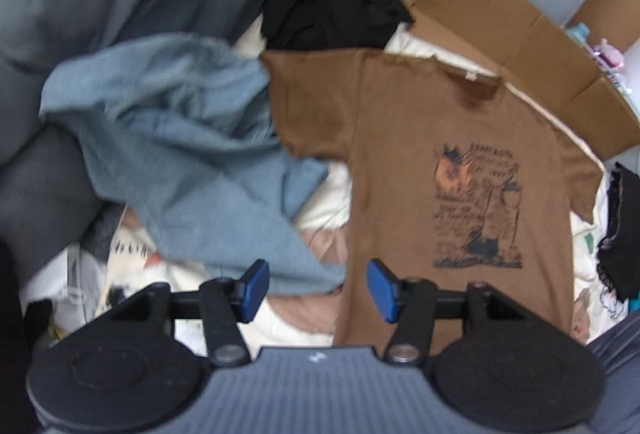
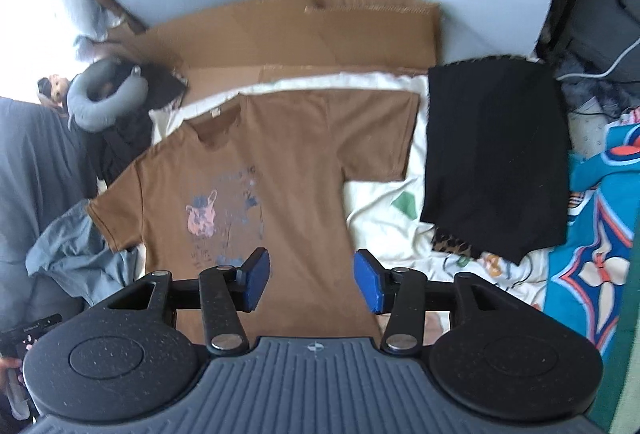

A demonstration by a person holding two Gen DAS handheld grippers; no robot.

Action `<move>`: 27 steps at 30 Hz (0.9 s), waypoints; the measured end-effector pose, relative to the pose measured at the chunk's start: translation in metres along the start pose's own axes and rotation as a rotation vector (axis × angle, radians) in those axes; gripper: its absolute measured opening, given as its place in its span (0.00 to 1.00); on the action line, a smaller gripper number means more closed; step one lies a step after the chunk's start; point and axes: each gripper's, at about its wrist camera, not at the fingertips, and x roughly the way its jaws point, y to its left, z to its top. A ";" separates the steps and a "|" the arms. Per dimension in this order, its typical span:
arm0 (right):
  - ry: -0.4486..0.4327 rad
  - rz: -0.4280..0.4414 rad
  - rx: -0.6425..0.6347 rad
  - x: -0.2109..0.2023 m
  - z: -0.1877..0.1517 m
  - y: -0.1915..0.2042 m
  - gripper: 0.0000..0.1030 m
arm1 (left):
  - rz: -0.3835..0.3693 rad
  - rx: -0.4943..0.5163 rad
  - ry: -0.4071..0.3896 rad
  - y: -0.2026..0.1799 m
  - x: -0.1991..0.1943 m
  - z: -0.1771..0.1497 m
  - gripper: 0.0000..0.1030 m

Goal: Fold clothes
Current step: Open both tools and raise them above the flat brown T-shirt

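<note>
- Left gripper (image 1: 318, 290): jaws standing apart, pinching nothing, hanging above the cloth.
- Right gripper (image 2: 312, 281): jaws likewise spread and carrying nothing.
- Brown T-shirt (image 1: 400, 161): lying flat, print up, directly beneath and ahead of both tools; spread out, no fold showing yet.
- Blue garment (image 1: 180, 153): sitting crumpled left of the left tool, waiting unfolded.
- Black folded garment (image 2: 496, 153): resting right of the right tool, seemingly done.
- Cardboard (image 2: 300, 33): lying beyond the collar.
</note>
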 end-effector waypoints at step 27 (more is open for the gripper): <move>-0.163 0.018 0.036 0.007 -0.047 -0.109 0.53 | -0.121 0.235 -0.122 -0.165 -0.008 0.093 0.56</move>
